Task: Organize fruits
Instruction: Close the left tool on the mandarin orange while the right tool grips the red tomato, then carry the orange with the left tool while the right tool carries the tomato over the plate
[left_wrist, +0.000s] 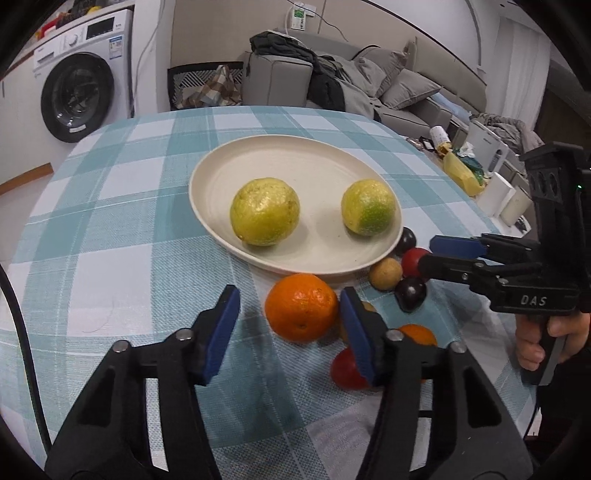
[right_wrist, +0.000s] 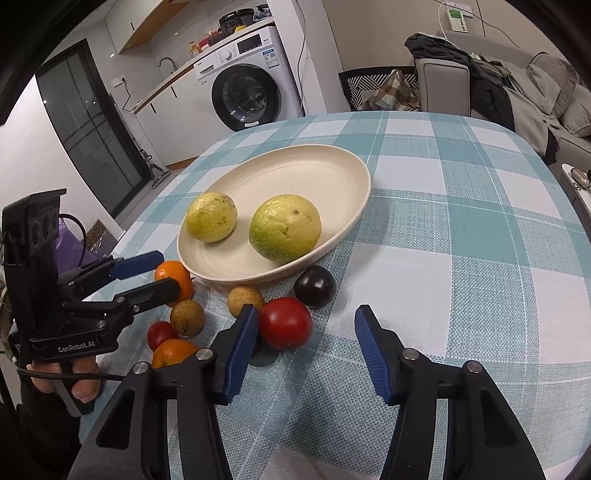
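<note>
Both wrist cameras look steeply down and forward from close above the near edge of the checked table (left_wrist: 110, 206), the left one from the left, the right one from the right, sharing the plate (left_wrist: 221, 162) and the loose fruit.

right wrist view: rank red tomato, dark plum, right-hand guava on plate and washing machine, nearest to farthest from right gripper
1. red tomato, just ahead of the right gripper, by its left finger
2. dark plum, behind the tomato
3. guava, on the plate's near side
4. washing machine, across the room
</note>
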